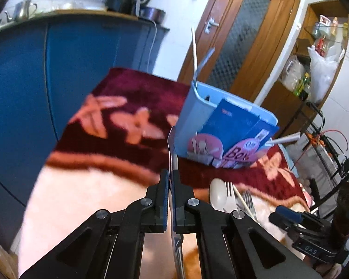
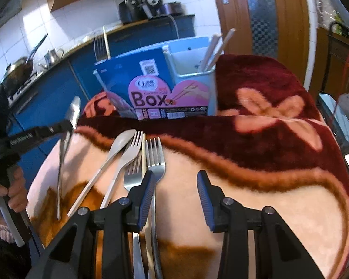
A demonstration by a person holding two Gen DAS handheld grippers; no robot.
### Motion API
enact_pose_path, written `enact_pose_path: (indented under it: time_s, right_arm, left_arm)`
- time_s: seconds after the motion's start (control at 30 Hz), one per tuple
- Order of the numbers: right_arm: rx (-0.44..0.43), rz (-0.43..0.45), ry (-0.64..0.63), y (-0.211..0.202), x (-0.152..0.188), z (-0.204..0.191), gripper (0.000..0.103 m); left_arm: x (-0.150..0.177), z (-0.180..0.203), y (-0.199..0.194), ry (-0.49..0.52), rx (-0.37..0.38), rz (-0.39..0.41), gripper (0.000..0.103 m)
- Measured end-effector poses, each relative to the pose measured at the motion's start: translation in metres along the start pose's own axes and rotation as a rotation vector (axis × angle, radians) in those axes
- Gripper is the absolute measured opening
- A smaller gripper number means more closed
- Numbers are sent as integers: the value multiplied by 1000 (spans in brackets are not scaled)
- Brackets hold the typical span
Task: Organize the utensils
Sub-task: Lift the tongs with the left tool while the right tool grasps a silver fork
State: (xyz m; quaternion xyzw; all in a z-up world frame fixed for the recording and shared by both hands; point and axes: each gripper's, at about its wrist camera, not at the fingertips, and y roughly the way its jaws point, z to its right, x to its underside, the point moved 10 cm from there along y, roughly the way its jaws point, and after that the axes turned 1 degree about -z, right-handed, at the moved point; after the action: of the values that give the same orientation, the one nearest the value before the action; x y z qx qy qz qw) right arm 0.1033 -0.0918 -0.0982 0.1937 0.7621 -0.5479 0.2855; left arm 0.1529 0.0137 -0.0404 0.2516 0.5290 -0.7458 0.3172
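My left gripper (image 1: 169, 181) is shut on a metal knife (image 1: 172, 148), held edge-on above the blanket, blade pointing toward the light blue utensil holder (image 1: 193, 121). The right wrist view shows that gripper (image 2: 68, 124) at the left with the knife (image 2: 62, 153) tilted, its handle end down near the blanket. My right gripper (image 2: 175, 181) is open and empty, low over the blanket beside a pile of utensils: a beige spoon (image 2: 121, 143), a beige fork (image 2: 130, 151), metal forks (image 2: 154, 160) and a chopstick (image 2: 143, 153). The holder (image 2: 193, 69) contains chopsticks and a fork.
The red and pink flowered blanket (image 2: 256, 121) covers the work surface. A blue "Box" carton (image 2: 149, 88) sits at the front of the holder. Blue kitchen cabinets (image 1: 81, 53) stand behind, a wooden door (image 1: 239, 41) at the back right, and wire shelves (image 1: 325, 144) at the right.
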Motion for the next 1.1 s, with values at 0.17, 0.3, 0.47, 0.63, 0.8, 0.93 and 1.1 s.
enact_pose_path:
  time_s: [0.17,0.3,0.47,0.63,0.8,0.93,1.1]
  right_arm:
    - [8,-61,-53,15,-5,2,41]
    - [16,-114,-82,25,-3,5,43]
    - [17,-131,-148,27,-1,-5,52]
    - [13,-130,-209,34,-5,-13,52]
    - [-7,-116,-237,39,-14,-17,44]
    - [-68,-116,-227,48,-25,-25,35]
    - [-200,-134,-125,53,-34,-22,22]
  left_arm:
    - [-4,-2,-8,2,0,32,2]
    - [-3,-4,-10,-6,12,35,2]
    - [-2,-4,-8,-9,22,35,2]
    - [0,-1,-7,-7,35,35,2]
    - [0,1,-8,-5,46,38,2]
    - [0,3,-8,-3,55,36,2]
    - [-2,10,-11,11,67,38,2]
